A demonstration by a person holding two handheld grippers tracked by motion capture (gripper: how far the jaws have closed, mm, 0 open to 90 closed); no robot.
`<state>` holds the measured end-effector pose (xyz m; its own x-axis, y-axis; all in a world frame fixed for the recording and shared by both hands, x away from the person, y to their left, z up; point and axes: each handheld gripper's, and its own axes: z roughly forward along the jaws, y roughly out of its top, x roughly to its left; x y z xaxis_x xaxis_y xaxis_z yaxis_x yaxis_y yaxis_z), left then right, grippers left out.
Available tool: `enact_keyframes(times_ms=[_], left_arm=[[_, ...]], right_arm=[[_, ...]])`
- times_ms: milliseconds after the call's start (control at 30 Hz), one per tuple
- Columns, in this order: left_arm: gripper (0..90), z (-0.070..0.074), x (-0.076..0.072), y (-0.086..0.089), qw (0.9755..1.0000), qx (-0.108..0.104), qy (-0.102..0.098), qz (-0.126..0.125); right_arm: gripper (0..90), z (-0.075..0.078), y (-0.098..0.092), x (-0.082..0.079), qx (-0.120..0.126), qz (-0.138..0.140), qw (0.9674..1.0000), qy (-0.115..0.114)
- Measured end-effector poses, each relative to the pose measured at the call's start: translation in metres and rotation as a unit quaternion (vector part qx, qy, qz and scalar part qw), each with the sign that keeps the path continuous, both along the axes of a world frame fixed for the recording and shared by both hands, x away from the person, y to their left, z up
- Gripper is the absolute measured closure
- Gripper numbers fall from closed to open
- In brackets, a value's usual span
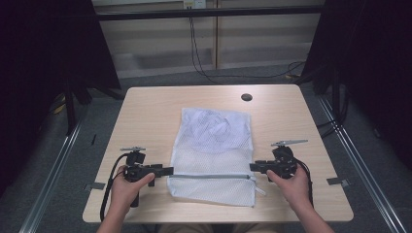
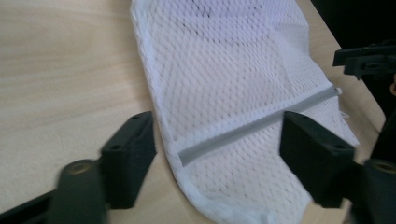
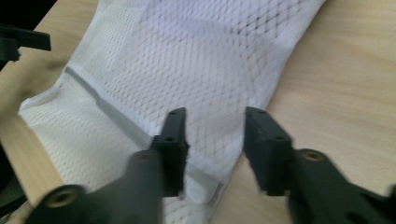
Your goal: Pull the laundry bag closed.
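Note:
A white mesh laundry bag (image 1: 214,145) lies flat on the wooden table (image 1: 145,111), with something pale inside its far half. A grey zipper (image 1: 211,176) runs across its near part. My left gripper (image 1: 170,171) sits at the bag's left edge, level with the zipper. In the left gripper view its jaws stand wide apart (image 2: 219,154), the zipper (image 2: 233,135) lying between them untouched. My right gripper (image 1: 252,166) is at the bag's right edge, by the zipper's end. Its jaws (image 3: 215,144) are parted over the mesh (image 3: 187,70) without pressing on it.
A round dark hole (image 1: 246,97) marks the table's far side. Black stands and curtains flank the table, and cables hang behind it. Metal floor rails (image 1: 53,179) run along both sides. Bare wood surrounds the bag.

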<state>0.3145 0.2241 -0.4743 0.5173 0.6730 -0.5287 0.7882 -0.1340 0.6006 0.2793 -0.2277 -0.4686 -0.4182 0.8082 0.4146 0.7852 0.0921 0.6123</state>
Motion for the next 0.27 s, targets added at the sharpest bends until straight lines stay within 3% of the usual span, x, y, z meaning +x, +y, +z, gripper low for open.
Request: enact_keyframes(times_ms=[100, 267], left_arm=[[17.3, -0.0005, 0.0011, -0.0004, 0.9999, 0.011, -0.01, 0.005], [10.7, -0.0027, 0.0034, -0.0001, 0.9988, 0.039, -0.028, 0.009]], right_arm=[[42.4, 0.0005, 0.0, 0.0009, -0.009, -0.007, 0.9997, -0.022], [27.6, 0.0001, -0.0017, 0.0031, -0.018, -0.015, 0.999, -0.038]])
